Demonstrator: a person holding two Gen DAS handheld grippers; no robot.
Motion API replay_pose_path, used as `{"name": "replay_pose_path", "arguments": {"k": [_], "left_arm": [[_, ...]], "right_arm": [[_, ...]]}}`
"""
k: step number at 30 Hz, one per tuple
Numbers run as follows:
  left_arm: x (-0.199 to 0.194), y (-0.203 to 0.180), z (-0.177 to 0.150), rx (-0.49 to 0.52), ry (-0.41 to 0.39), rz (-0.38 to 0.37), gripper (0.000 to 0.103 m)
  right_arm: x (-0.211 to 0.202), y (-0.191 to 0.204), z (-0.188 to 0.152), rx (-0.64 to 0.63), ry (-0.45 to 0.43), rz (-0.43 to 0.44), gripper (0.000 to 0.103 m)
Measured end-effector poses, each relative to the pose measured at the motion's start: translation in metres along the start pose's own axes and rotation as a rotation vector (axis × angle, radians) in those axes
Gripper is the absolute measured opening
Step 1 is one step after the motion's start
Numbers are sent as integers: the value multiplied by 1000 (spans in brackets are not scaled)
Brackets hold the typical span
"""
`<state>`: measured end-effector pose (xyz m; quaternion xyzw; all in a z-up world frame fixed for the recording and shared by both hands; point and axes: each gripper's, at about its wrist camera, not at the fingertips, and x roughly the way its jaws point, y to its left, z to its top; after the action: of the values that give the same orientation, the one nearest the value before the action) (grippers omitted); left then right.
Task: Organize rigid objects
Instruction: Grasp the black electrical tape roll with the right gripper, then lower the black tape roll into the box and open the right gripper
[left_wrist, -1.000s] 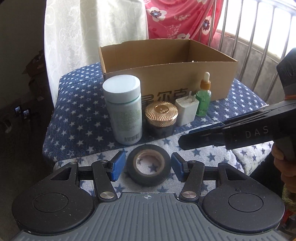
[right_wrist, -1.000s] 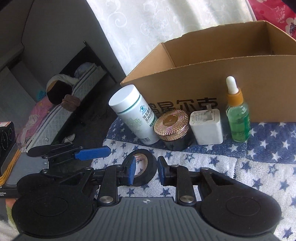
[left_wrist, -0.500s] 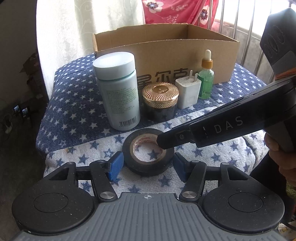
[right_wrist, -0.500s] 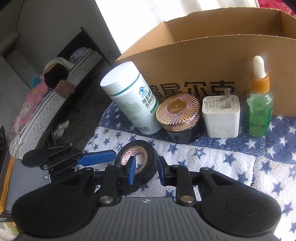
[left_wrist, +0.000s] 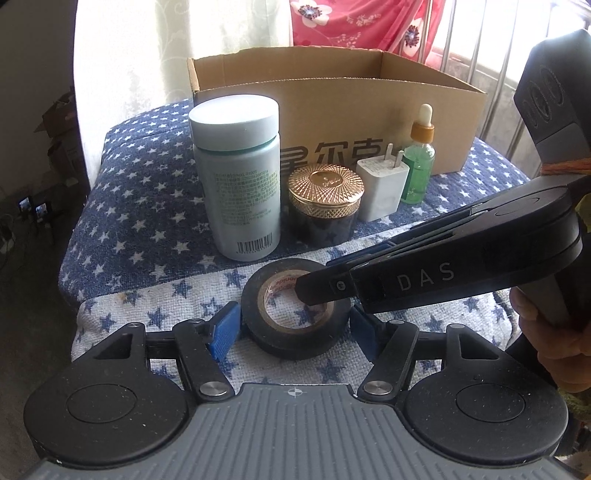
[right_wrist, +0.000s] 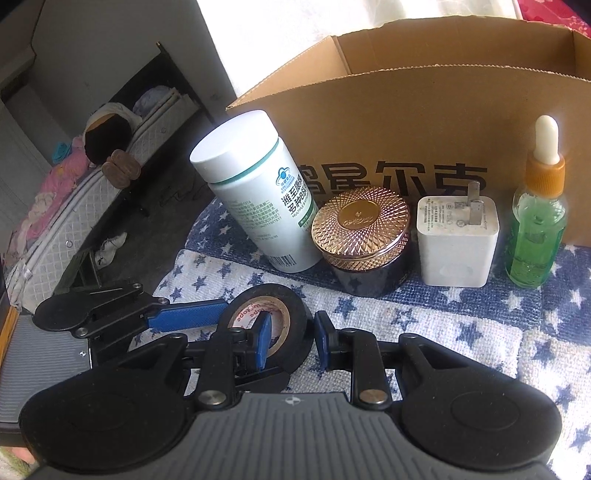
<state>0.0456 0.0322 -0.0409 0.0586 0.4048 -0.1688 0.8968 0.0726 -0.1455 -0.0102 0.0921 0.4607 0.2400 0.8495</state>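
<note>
A black tape roll (left_wrist: 295, 308) lies flat on the star-patterned cloth. My left gripper (left_wrist: 293, 326) is open, with one blue pad on each side of the roll. My right gripper (right_wrist: 290, 338) comes in from the right; its left finger (right_wrist: 264, 341) is inside the roll's hole and its right finger (right_wrist: 320, 341) is outside the wall. The jaws are narrow but not closed on the tape roll (right_wrist: 275, 326). Behind stand a white bottle (left_wrist: 236, 177), a gold-lidded jar (left_wrist: 325, 203), a white charger (left_wrist: 382, 188) and a green dropper bottle (left_wrist: 419, 162).
An open cardboard box (left_wrist: 332, 96) stands behind the row of objects, with its front wall close to them. The table's left edge (left_wrist: 74, 236) drops to a dark floor. A window grille (left_wrist: 480, 44) is at the back right.
Both grippers have moved in on the tape roll. The right gripper's tip came from beside the roll to over its hole, with one finger now inside it.
</note>
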Motion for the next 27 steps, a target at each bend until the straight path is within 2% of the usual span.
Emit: {"name": "replay_pose_path", "arguments": {"k": [12, 18, 22, 27], "left_arm": [[-12, -8, -2, 25, -45, 26, 64], [-36, -21, 2, 79, -123, 72, 64], [-57, -28, 16, 112, -203, 94, 64], [-76, -37, 53, 155, -272, 126, 64]], "right_arm": [[-9, 12, -6, -44, -41, -36, 25], [-32, 27, -5, -97, -106, -58, 24], [-55, 38, 5, -139, -169, -68, 24], [-88, 47, 35, -194, -249, -89, 24]]}}
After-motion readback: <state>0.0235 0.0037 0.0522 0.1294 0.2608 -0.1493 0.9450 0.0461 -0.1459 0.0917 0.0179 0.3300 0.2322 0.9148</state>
